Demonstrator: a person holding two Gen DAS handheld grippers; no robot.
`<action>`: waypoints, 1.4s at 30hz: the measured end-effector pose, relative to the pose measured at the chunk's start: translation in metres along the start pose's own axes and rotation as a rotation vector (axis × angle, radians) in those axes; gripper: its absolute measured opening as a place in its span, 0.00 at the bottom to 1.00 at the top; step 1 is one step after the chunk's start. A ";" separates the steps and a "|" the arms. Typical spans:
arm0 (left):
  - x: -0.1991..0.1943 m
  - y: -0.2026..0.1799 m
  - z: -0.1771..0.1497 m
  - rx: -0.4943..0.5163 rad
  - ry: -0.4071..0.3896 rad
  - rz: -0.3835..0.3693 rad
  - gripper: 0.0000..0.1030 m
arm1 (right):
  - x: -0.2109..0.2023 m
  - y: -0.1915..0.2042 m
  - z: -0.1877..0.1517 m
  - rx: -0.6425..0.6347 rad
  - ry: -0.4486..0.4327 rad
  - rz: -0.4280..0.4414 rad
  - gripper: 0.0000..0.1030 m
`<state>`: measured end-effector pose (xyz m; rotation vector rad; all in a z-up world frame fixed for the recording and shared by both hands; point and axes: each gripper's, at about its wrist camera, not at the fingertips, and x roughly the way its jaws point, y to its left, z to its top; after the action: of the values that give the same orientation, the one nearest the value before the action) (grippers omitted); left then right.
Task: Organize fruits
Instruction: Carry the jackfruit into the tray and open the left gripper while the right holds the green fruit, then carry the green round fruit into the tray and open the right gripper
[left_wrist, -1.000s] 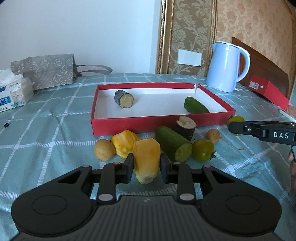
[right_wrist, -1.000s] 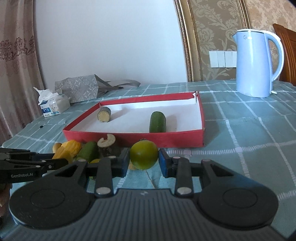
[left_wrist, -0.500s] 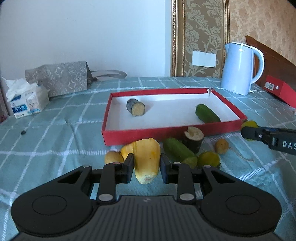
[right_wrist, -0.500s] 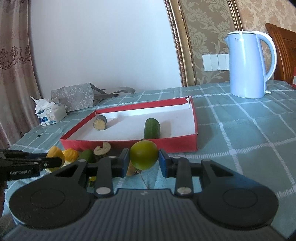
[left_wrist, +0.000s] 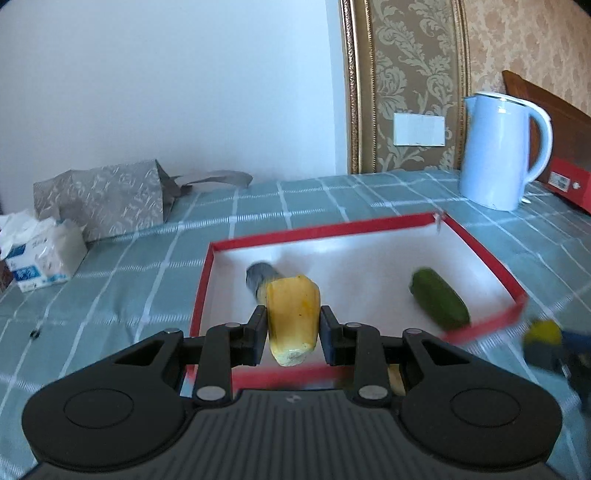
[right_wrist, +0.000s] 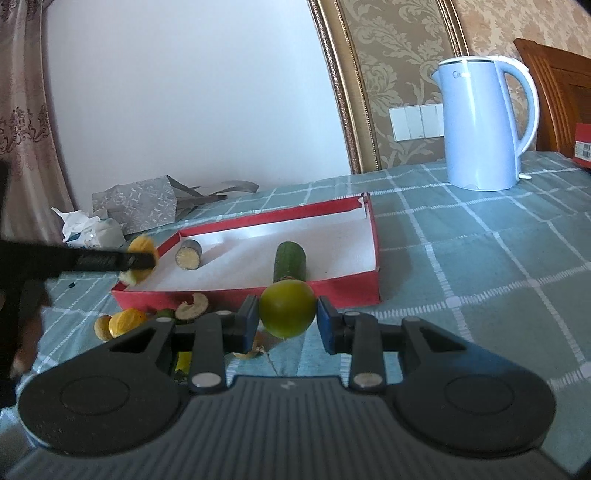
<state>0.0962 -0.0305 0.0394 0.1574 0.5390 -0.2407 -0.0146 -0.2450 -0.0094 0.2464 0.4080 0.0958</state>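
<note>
Teal checked cloth (right_wrist: 461, 251) carries a red tray (right_wrist: 373, 236), the left gripper (left_wrist: 293, 326) clamping a yellow piece (left_wrist: 291, 310) over its near-left corner, the right gripper (right_wrist: 286, 323) gripping a green fruit (right_wrist: 287, 308) just before its near wall.

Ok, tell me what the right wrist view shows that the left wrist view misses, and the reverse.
Only the right wrist view shows the loose pieces on the cloth before the red tray: a small potato, a yellow pepper piece and a curved cut chunk, plus the curtain.

Only the left wrist view shows the tray's left wall from above, and the small dark speck on the cloth.

Both show each gripper's load, the tray's cucumber, the kettle, bag and tissues.
</note>
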 end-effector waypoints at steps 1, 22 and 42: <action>0.007 -0.001 0.004 -0.002 0.004 0.004 0.28 | 0.000 0.000 0.000 0.002 0.001 -0.001 0.31; 0.065 -0.007 0.017 -0.024 0.040 0.051 0.68 | 0.012 -0.001 0.000 -0.014 0.049 -0.011 0.31; -0.036 0.056 -0.072 -0.166 -0.063 0.004 0.76 | 0.013 0.007 -0.006 -0.075 0.051 -0.054 0.31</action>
<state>0.0461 0.0450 0.0020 -0.0103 0.4937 -0.1955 -0.0051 -0.2347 -0.0178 0.1596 0.4606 0.0642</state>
